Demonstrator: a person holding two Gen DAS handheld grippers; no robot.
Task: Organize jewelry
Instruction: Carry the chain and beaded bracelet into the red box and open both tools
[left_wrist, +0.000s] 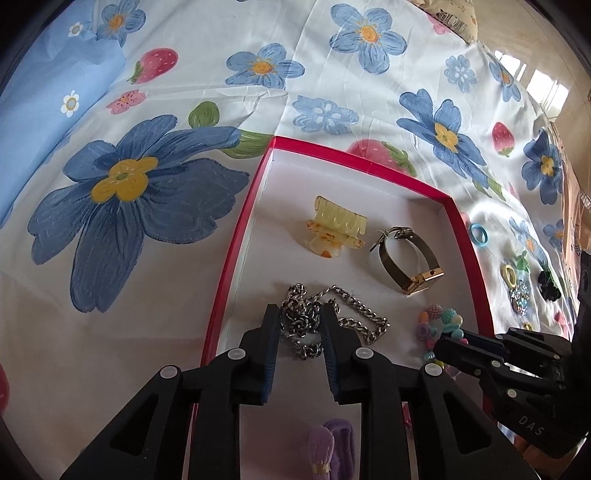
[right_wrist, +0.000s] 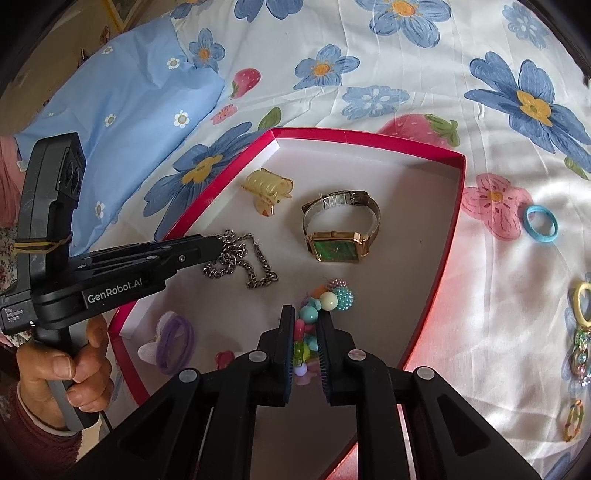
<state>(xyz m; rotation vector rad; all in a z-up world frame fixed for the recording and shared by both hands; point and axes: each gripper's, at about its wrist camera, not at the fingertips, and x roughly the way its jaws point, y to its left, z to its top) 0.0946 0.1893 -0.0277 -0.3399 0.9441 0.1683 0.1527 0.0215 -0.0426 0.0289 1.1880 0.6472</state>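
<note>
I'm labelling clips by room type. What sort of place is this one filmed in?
Most likely a bedroom, on a bed: the red box sits on a soft, wrinkled floral sheet, with a blue pillow beside it. Hair ties and clips lie loose on the fabric.

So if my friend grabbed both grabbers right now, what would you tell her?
Left tool: fingers around the silver chain necklace, which lies in the red box; whether it grips is unclear.
Right tool: closed on the colorful bead bracelet, low in the box.
Already in the box: yellow hair claw, gold watch, purple hair tie.
Still on the bedsheet, right of the box: blue hair tie, yellow ring piece, sparkly pieces.
Next, probably: release both items, then fetch those.
</note>
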